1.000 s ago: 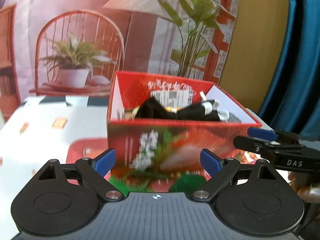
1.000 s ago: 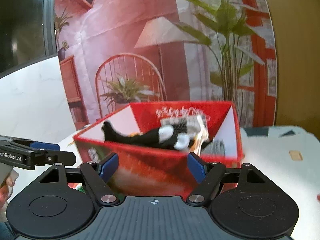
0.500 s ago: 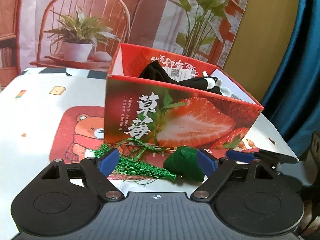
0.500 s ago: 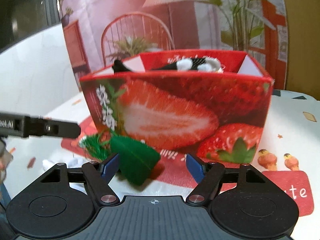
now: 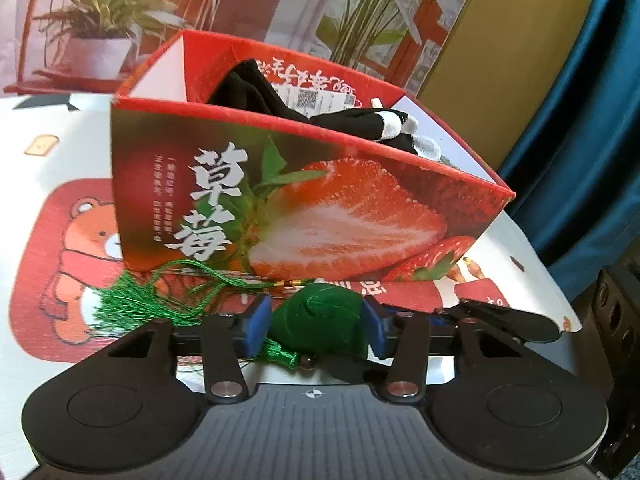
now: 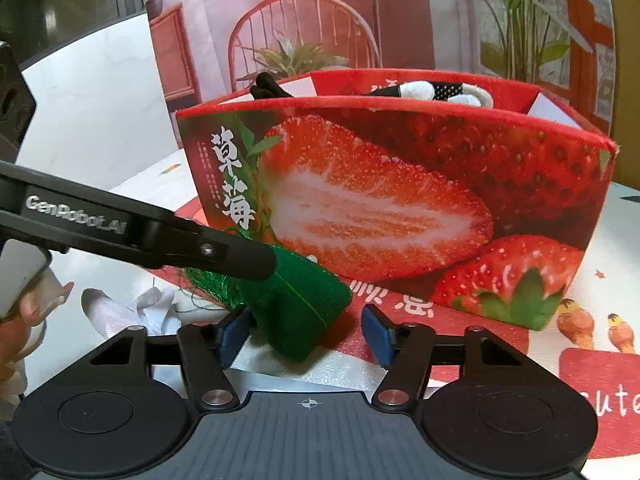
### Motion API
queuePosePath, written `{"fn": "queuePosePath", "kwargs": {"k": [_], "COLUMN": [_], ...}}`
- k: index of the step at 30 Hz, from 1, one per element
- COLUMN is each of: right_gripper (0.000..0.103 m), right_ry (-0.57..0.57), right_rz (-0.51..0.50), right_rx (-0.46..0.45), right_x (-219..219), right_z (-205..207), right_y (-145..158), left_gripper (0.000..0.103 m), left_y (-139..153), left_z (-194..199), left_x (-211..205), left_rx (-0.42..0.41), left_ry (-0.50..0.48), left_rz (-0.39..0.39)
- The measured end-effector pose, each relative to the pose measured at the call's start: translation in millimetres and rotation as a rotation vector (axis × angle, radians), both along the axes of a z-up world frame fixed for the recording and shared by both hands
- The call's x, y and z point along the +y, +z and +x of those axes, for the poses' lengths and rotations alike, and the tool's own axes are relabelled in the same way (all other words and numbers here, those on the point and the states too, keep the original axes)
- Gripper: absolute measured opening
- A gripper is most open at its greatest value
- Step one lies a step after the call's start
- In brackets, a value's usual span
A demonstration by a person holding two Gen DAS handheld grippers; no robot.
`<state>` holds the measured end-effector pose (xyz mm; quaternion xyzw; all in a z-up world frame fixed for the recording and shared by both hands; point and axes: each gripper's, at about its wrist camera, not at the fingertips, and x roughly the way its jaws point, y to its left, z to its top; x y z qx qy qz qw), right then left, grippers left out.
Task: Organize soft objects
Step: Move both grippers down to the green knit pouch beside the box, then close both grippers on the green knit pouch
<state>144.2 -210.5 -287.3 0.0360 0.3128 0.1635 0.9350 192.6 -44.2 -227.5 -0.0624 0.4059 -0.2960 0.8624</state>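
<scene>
A green stuffed pouch [image 5: 320, 322] with a green tassel [image 5: 136, 300] lies on the mat in front of the red strawberry box [image 5: 304, 204]. My left gripper [image 5: 316, 330] is shut on the pouch, one blue pad on each side. In the right wrist view the pouch [image 6: 296, 304] lies partly between my right gripper's [image 6: 304, 334] open fingers, nearer the left pad, and the left gripper's finger [image 6: 224, 254] comes in from the left onto it. The box [image 6: 400, 204] holds black and white soft items [image 5: 360, 120].
A printed mat with a bear [image 5: 84, 240] covers the table. A white cloth [image 6: 132, 308] lies left of the pouch. A backdrop with a chair and plants hangs behind. A blue curtain [image 5: 580, 120] hangs at the right.
Both grippers have dropped and moved in towards the green pouch. My left gripper's fingers have closed from wide open onto the pouch. The right gripper stays open.
</scene>
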Motion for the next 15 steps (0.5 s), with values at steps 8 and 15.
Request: {"fn": "queuePosePath", "kwargs": {"k": [8,15], "right_gripper": [0.051,0.045], "right_ry": [0.024,0.031], "right_rz": [0.038,0.065], "right_rx": [0.018,0.005], "right_x": [-0.5,-2.9], "right_z": [8.3,5.3], "right_y": [-4.8,0.6], "left_gripper": [0.041,0.04], "left_y": [-10.2,-0.3], "left_z": [5.8,3.8], "left_x": [-1.4,1.4], "left_rx": [0.034,0.016], "left_ry": [-0.004,-0.002], "left_rz": [-0.026,-0.038]}}
